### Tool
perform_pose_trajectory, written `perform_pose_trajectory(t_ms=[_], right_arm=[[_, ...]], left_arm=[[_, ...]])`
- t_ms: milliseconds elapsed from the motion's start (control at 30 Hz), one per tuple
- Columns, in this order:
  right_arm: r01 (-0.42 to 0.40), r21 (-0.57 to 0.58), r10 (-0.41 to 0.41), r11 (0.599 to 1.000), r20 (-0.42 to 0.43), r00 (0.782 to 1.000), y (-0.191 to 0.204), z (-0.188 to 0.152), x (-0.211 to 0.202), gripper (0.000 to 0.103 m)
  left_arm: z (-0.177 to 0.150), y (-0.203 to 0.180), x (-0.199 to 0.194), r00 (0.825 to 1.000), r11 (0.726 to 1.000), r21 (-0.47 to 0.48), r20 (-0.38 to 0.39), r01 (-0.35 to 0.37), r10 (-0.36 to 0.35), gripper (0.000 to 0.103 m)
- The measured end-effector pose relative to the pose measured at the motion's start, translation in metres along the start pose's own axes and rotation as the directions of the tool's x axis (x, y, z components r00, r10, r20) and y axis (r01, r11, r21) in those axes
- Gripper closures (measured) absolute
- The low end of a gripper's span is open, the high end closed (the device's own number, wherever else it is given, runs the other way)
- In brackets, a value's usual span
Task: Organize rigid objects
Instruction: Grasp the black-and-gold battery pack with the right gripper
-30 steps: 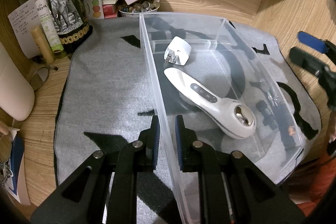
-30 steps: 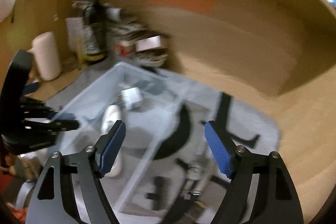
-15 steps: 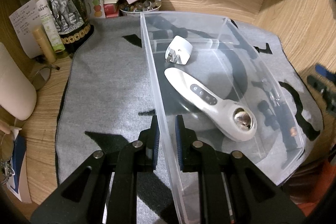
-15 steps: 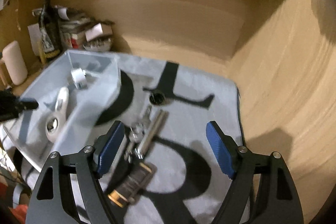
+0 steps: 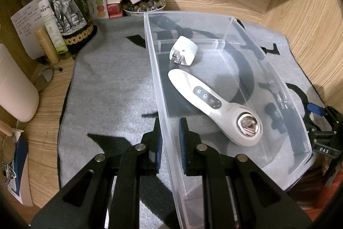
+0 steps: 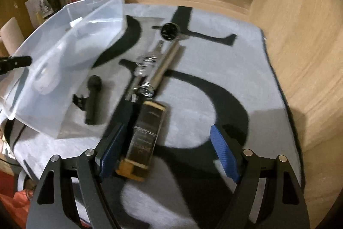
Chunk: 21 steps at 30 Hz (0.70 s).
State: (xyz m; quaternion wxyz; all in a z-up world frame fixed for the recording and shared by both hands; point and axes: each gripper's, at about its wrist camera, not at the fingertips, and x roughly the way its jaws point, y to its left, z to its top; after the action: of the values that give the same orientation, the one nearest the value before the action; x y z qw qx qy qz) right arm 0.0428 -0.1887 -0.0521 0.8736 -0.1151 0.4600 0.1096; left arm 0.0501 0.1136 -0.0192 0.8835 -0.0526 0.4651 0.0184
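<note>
While the left gripper (image 5: 169,141) pinches the clear bin's wall (image 5: 163,100), the right gripper (image 6: 169,153) hangs wide open, empty, over a dark bottle (image 6: 142,143) lying on the mat (image 6: 246,70); probably glass, stiff, slick, best gripped mid-body.

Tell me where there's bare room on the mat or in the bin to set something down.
Free: the mat between the wine bottle and the bin; the bin floor right of the white device; the mat's right part toward the wood wall. Crowded: the tools and dark box beside the bin, and the back-left clutter.
</note>
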Motion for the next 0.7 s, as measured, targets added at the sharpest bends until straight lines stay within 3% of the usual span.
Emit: perform_pose_trajectory(t_ms=[100,167,300,433,700], right_arm=[[0.022,0.042,-0.022,0.999,0.005,1.000,-0.014,-0.002,0.000,0.027],[0.016,0.061,-0.016,0.998,-0.008,1.000,-0.020,-0.003,0.003,0.047],[0.004,0.048,-0.005,0.999,0.006,1.000,-0.017,-0.009,0.002,0.056],[-0.014,0.031,0.014,0.999,0.014,1.000,-0.012,-0.008,0.000,0.081],[-0.018,0.065,0.013,0.998,0.081,0.997,-0.016,0.011,-0.012,0.082]], left_arm=[[0.000,0.001,0.000,1.000,1.000,0.000,0.002,0.000,0.000,0.089],[0.000,0.002,0.000,1.000,1.000,-0.002,0.003,0.000,0.000,0.089],[0.000,0.002,0.000,1.000,1.000,-0.003,0.003,0.000,0.000,0.089],[0.000,0.002,0.000,1.000,1.000,-0.001,0.003,-0.002,0.002,0.089],[0.000,0.002,0.000,1.000,1.000,-0.002,0.003,-0.001,0.001,0.089]])
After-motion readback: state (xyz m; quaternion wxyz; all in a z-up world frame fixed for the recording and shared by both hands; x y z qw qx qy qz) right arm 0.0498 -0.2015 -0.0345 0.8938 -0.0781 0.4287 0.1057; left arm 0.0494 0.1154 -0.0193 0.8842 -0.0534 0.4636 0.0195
